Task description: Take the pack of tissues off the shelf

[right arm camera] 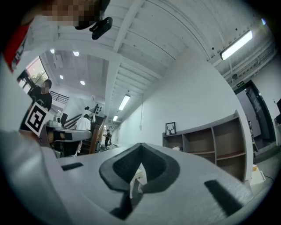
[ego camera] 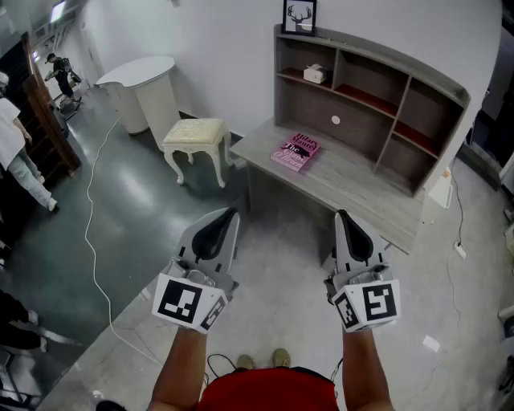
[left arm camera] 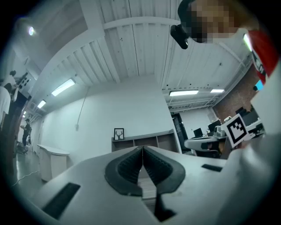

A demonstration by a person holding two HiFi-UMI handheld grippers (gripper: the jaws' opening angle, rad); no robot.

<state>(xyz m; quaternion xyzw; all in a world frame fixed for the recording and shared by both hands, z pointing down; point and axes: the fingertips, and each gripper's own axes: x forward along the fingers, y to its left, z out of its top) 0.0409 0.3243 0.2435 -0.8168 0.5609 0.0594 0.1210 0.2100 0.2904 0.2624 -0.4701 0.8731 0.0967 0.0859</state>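
The pack of tissues is a small pale box in the upper left compartment of the grey shelf unit on the back of a desk. It also shows as a small pale shape in the right gripper view. Both grippers are held side by side over the floor, well short of the desk. My left gripper is shut with nothing in it, its jaws meeting at the tip. My right gripper is shut and empty too.
A pink book lies on the desk top. A framed deer picture stands on the shelf unit. A cream stool and a white rounded counter are to the left. A white cable runs across the floor. People stand at far left.
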